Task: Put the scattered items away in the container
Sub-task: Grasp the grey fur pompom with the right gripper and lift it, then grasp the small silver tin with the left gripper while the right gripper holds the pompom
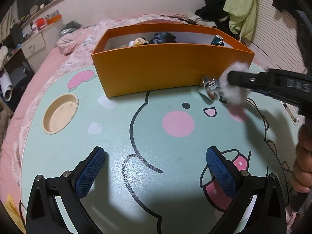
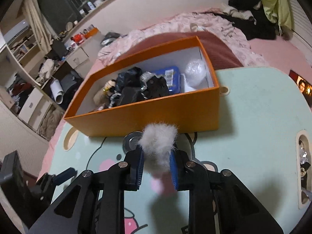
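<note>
An orange box (image 1: 156,72) stands at the far side of the mint-green cartoon table (image 1: 117,128); it also shows in the right wrist view (image 2: 156,115), holding several dark items, a blue tin and a white ball. My right gripper (image 2: 157,156) is shut on a white fluffy pom-pom (image 2: 159,139), held just above the table in front of the box; the pom-pom also shows in the left wrist view (image 1: 233,89). A shiny metal ring piece (image 1: 209,86) hangs beside the pom-pom. My left gripper (image 1: 156,167) is open and empty above the table's near side.
A round cup recess (image 1: 60,113) sits in the table at left. A slot recess (image 2: 303,167) lies at the table's right edge. The table rests on a pink bed with a rumpled quilt (image 1: 78,39). Cluttered shelves and drawers stand at left.
</note>
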A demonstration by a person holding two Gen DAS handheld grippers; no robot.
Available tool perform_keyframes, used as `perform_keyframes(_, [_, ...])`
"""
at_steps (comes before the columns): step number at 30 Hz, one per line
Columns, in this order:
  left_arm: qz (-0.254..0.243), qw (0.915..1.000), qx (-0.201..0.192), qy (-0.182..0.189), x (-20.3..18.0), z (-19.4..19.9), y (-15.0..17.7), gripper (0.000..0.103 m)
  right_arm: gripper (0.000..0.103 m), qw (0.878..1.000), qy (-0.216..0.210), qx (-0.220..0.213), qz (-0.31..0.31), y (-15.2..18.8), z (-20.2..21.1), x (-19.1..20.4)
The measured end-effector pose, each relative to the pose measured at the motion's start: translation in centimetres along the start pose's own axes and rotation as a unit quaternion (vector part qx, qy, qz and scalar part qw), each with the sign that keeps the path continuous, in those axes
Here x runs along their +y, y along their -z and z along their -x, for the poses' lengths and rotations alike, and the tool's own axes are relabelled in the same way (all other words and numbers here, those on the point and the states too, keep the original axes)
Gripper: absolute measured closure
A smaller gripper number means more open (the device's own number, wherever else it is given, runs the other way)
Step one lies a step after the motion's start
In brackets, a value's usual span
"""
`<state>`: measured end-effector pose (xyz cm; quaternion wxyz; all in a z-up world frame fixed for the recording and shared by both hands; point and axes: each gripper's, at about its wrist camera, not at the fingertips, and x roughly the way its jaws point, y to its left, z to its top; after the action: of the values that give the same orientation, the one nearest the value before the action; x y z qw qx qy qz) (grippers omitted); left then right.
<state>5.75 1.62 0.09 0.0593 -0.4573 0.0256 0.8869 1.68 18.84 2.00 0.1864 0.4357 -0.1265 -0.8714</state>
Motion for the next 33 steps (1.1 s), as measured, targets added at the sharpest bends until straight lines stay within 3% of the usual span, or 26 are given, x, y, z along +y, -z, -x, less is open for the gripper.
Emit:
perform_keyframes(4, [0.000, 1.0000, 0.000, 0.000, 0.0, 0.0, 0.0, 0.000, 0.079, 1.000, -0.011, -0.023, 0.011, 0.6, 2.2, 0.3])
perform_keyframes(9, [-0.003, 1.0000, 0.000, 0.003, -0.1, 0.1, 0.0, 0.000, 0.079, 0.999, 0.014, -0.034, 0.032, 2.2, 4.4, -0.3])
perform_keyframes(12, [-0.003, 0.9997, -0.008, 0.024, -0.8, 0.6, -0.4, 0.000, 0.079, 0.998, 0.036, -0.032, 0.033, 2.7, 4.8, -1.4])
perform_keyframes(16, [0.003, 0.9982, -0.020, 0.056, -2.2, 0.8, -1.9, 0.000, 0.079, 0.998, 0.049, -0.036, 0.020, 2.7, 5.3, -2.8])
perform_keyframes(21, [-0.009, 0.9981, -0.034, 0.050, -4.8, 0.4, -4.5, 0.005, 0.079, 0.997, 0.054, -0.054, 0.004, 2.2, 6.4, -4.1])
perform_keyframes(24, [-0.009, 0.9986, -0.024, 0.045, -6.1, -1.1, -5.7, 0.014, 0.079, 0.997, 0.055, -0.060, 0.003, 2.0, 6.7, -4.3])
perform_keyframes(27, [-0.013, 0.9996, -0.001, 0.024, -6.7, -3.2, -6.7, 0.034, 0.079, 0.997, 0.053, -0.060, -0.001, 2.0, 6.7, -4.5])
perform_keyframes(30, [-0.018, 0.9998, -0.003, 0.002, -7.0, -3.8, -7.0, 0.052, 0.079, 0.997, 0.051, -0.059, -0.001, 2.1, 6.6, -4.6])
perform_keyframes(31, [-0.018, 0.9998, -0.006, 0.009, -6.9, -3.6, -6.9, 0.078, 0.079, 0.997, 0.050, -0.058, 0.000, 2.1, 6.6, -4.6])
perform_keyframes(33, [-0.019, 0.9992, -0.009, 0.033, -6.5, -3.1, -6.8, 0.077, 0.079, 0.997, 0.050, -0.057, 0.003, 2.2, 6.5, -4.5])
